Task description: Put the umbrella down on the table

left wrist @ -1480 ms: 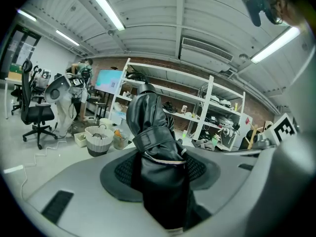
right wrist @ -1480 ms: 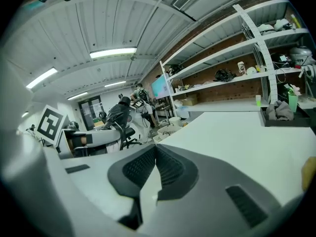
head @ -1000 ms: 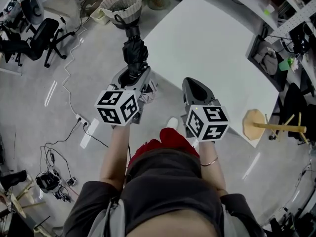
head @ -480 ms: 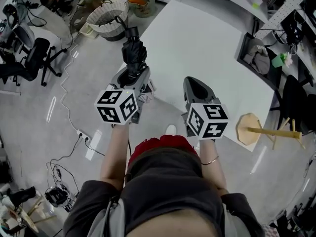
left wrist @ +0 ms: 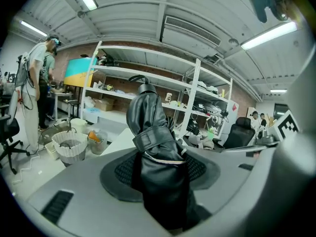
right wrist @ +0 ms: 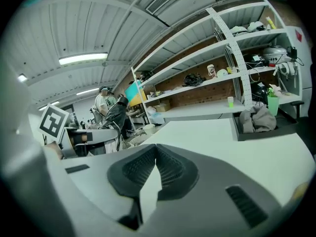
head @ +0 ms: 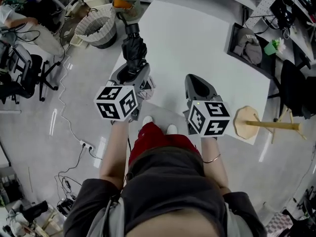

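The left gripper (head: 132, 76) is clamped on the folded black umbrella (head: 135, 51), its pads pressing the bundled fabric just below the wrap strap. The umbrella is therefore off the desk (head: 197, 38), carried in the air. In the head view its long axis runs from the gripper out towards 12 o'clock, and the free end hangs over the desk's left edge rather than over the middle of the top.

The open white surface lies at about 1 to 2 o'clock from the umbrella. A white basket (head: 96, 29) sits on the floor at about 10 o'clock from it, just off that same edge.

The right gripper (head: 198, 89) is at 3 o'clock from the left one, over the desk's near edge. Its jaws are together at the tips with nothing between them.

The left gripper alone has the load, so the set-down probably calls for carrying it towards 2 o'clock and lowering it flat. Released where it is now, part of its length could overhang the edge and tip off.
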Demonstrator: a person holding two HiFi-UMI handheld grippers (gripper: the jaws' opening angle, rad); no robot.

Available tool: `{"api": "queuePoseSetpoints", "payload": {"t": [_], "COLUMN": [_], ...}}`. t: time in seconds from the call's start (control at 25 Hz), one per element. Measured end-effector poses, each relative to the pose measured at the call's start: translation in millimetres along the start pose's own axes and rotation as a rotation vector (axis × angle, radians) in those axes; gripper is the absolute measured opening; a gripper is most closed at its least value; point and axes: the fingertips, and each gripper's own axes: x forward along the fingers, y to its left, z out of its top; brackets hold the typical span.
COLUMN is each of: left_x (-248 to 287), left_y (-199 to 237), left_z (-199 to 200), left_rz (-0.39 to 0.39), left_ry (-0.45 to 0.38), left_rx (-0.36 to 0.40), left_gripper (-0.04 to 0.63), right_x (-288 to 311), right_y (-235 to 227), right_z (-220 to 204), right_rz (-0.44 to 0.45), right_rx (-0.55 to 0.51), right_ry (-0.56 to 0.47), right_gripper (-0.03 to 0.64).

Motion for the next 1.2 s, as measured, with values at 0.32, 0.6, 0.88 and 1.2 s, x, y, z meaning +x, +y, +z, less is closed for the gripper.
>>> {"api": "queuePoseSetpoints", "payload": {"t": [0.32,0.6,0.88,1.2], "left_x": [36,72,106,134], "left_y": [-17,-25,-36,-47], "left_z": [3,0,6,-5], "left_rz": [-0.119,-0.242,-0.372,-0.511], "left_ry": [0.049,0.117,0.166,0.254], "left_rx": [0.036,0.071,0.113,0.167], "left_gripper": [0.213,0.213,0.213,0.213], "right_x": [-8,-8,-6,-4], "right_y": [-23,-34,-46,-53], "right_z": [3,5,13,15], "right_rz": [-0.121,-0.231,-0.36,-0.49], "right_rx": [0.052,0.093,0.144,0.197], "right_ry": [-0.027,-0.054,-0.094,-0.124], "right_gripper": [0.02,0.02,0.02,0.02]}}
